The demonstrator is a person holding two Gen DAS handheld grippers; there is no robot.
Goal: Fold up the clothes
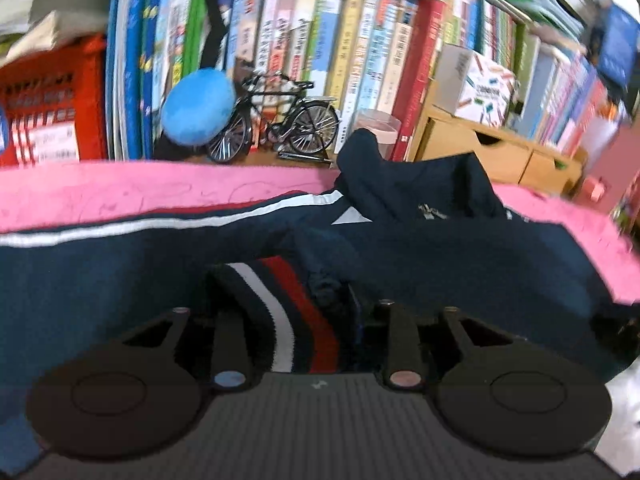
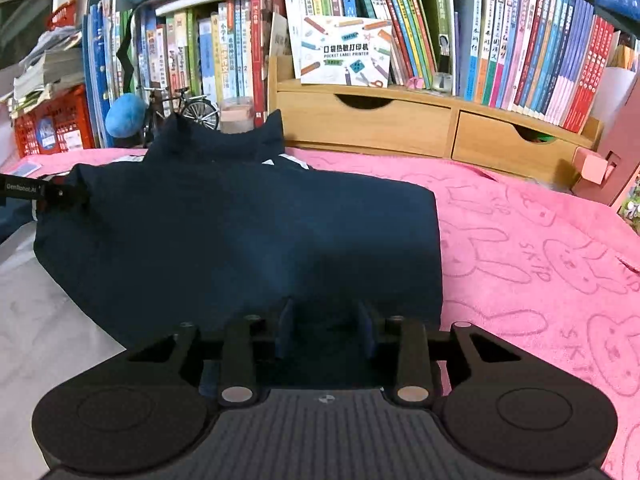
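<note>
A navy jacket (image 2: 248, 232) with white and red stripes lies on a pink towel (image 2: 540, 248); it also fills the left wrist view (image 1: 420, 248). My left gripper (image 1: 296, 320) is shut on its striped cuff (image 1: 288, 320), which runs up between the jaws. It shows at the far left of the right wrist view (image 2: 60, 196), holding the jacket's left side. My right gripper (image 2: 326, 332) is down on the jacket's near edge, its blue fingers (image 2: 286, 328) apart with navy cloth between them.
The towel with rabbit prints extends right. Behind stand a wooden drawer unit (image 2: 400, 120), rows of books (image 2: 520, 40), a model bicycle (image 1: 276, 120), a blue plush (image 1: 198, 106) and a red crate (image 1: 48, 100). A white surface (image 2: 40, 320) lies at the near left.
</note>
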